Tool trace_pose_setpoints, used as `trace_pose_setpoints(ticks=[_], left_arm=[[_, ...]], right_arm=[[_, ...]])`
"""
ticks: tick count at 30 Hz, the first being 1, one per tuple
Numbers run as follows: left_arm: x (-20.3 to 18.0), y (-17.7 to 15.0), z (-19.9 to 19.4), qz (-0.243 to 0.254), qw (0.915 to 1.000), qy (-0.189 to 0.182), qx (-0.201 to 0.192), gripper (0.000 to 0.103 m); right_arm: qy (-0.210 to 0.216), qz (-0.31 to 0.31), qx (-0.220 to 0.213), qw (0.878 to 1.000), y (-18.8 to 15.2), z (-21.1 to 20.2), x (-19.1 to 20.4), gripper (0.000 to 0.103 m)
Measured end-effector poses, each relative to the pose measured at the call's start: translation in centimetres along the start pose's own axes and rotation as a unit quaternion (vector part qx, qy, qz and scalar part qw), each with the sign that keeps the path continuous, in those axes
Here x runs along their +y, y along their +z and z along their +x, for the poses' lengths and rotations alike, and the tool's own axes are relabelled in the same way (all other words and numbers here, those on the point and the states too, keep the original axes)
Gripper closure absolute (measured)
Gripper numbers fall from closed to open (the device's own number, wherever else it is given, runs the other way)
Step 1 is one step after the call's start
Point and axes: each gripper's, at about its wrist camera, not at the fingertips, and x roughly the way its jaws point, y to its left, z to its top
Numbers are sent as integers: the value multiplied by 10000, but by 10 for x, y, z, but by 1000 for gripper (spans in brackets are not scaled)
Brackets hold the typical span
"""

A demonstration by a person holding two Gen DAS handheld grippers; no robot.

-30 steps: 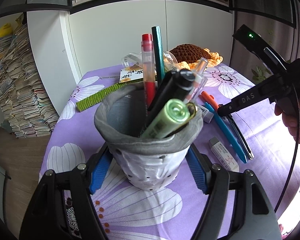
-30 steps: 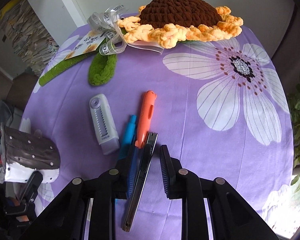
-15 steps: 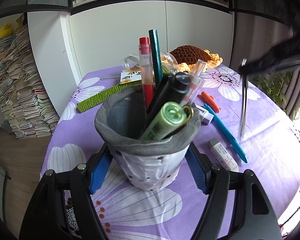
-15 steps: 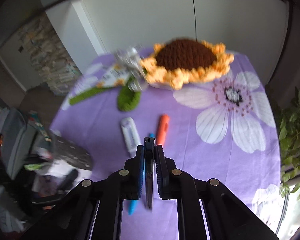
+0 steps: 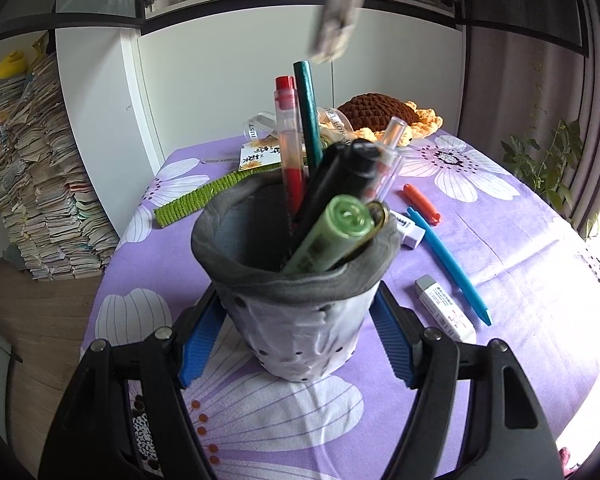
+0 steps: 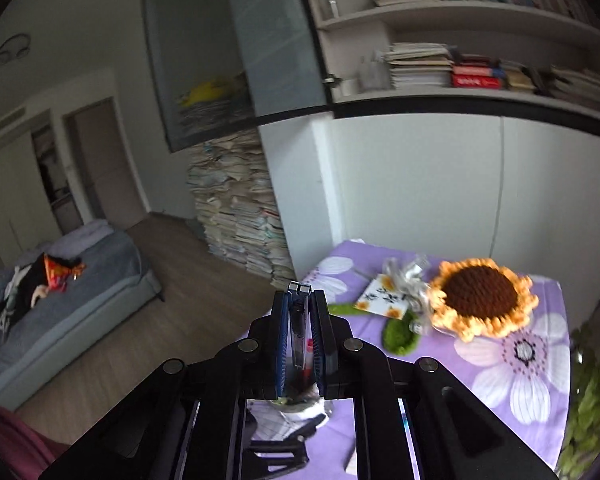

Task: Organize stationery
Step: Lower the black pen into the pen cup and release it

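Note:
My left gripper (image 5: pixel 296 332) is shut on a grey and white fabric pen pot (image 5: pixel 296 296) that stands on the purple flowered tablecloth (image 5: pixel 520 248). The pot holds a green highlighter (image 5: pixel 332 236), a black marker, a red pen and a dark green pencil. My right gripper (image 6: pixel 300 304) is shut on a slim grey utility knife (image 6: pixel 299 320). The knife hangs blurred above the pot in the left wrist view (image 5: pixel 342 8). The pot shows below my right gripper (image 6: pixel 296 404).
On the cloth to the right of the pot lie a blue pen (image 5: pixel 448 264), an orange pen (image 5: pixel 420 202), a white eraser (image 5: pixel 446 312) and a correction tape (image 5: pixel 408 232). A crochet sunflower (image 6: pixel 480 296) sits at the back, with a green stem (image 5: pixel 196 202).
My right gripper closed on the utility knife, lifted it off the cloth and carried it left to above the pen pot. My left gripper has stayed on the pot.

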Motion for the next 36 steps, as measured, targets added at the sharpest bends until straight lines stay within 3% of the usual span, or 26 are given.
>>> trace_pose_setpoints(ticks=[4, 9, 22, 29, 33, 36], left_arm=[[1, -1, -1, -20, 10000, -11, -36, 33], [1, -4, -2, 47, 9999, -11, -124, 34], [3, -4, -2, 9, 9999, -7, -101, 33], [2, -3, -2, 11, 10000, -10, -89, 33], [2, -3, -3, 47, 10000, -2, -74, 33], [1, -4, -4, 60, 10000, 1, -55, 32]], right_arm=[[218, -227, 337, 9989, -6, 30, 11, 91], [176, -181, 711, 9971, -16, 63, 3, 91], [32, -708, 1354, 9883, -48, 96, 16, 91], [16, -409, 1186, 9921, -43, 75, 5, 91], [-344, -37, 856, 9957, -39, 45, -22, 91], [-1019, 481, 1226, 9860, -49, 45, -59, 91]])
